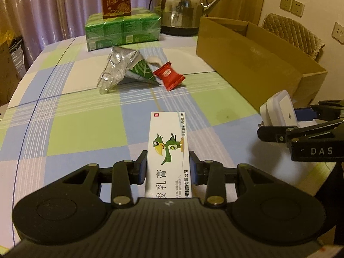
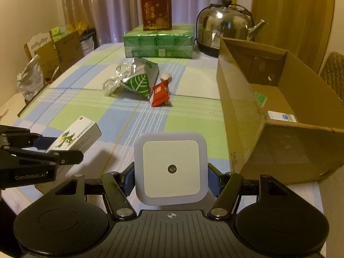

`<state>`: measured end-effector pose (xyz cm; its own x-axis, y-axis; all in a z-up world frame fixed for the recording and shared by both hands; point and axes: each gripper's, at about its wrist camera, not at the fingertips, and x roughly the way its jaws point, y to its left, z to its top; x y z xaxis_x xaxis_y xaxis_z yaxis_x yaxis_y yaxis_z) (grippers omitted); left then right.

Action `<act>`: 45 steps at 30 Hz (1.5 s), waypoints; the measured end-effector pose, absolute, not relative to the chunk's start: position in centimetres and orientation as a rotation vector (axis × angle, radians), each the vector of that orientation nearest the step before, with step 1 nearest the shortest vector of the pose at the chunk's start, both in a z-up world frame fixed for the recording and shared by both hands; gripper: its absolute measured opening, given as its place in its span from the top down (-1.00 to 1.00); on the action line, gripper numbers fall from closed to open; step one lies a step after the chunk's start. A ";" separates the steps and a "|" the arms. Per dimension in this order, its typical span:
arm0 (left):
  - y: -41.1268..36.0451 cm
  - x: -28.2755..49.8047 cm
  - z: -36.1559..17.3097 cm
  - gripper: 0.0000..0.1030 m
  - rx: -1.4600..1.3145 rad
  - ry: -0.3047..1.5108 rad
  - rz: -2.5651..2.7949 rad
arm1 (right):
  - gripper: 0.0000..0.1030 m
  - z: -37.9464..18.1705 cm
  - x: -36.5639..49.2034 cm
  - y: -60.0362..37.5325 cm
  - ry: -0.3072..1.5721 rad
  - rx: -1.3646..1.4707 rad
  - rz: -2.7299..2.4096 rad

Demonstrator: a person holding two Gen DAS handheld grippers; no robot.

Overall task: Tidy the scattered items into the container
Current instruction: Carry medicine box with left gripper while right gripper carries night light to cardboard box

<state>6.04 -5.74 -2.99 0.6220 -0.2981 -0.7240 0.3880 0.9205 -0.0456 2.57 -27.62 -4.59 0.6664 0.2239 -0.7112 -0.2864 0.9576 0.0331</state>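
The cardboard box (image 2: 279, 111) is standing open on the checked tablecloth (image 2: 103, 111), and inside it a small white packet (image 2: 282, 116) and a green-printed item (image 2: 260, 99) are lying on the bottom. Just beside the box's near corner, the right gripper (image 2: 171, 175) is clamping a square white night light (image 2: 171, 168) with a small round sensor in the middle. Further from the box, the left gripper (image 1: 168, 165) is squeezing a long white ointment carton (image 1: 168, 148) with a green cartoon bird. Near the box's long wall, a red sachet (image 2: 160, 93), a green leaf-printed packet (image 2: 137, 85) and crumpled clear plastic (image 2: 112, 79) are lying together.
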 end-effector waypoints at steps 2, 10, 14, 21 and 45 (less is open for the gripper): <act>-6.1 5.7 -2.5 0.36 0.123 0.800 -0.401 | -0.22 -4.1 2.1 -27.9 0.781 -0.076 0.288; -7.8 4.9 -1.5 0.36 0.135 0.782 -0.425 | -0.22 -2.6 0.7 -29.5 0.744 -0.054 0.270; -8.9 4.8 -0.9 0.36 0.144 0.772 -0.444 | -0.22 -1.9 0.3 -30.4 0.726 -0.052 0.258; -11.0 5.4 0.3 0.36 0.155 0.746 -0.479 | -0.22 -0.2 -0.2 -32.4 0.679 -0.043 0.230; -21.7 9.9 6.1 0.36 0.143 0.619 -0.646 | -0.22 4.6 5.5 -41.7 0.562 -0.029 0.085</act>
<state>9.94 -21.72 6.11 0.6259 -0.5202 -0.5810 0.6027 0.7955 -0.0630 5.52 -41.73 4.64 0.8428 0.0725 -0.5333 -0.0881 0.9961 -0.0038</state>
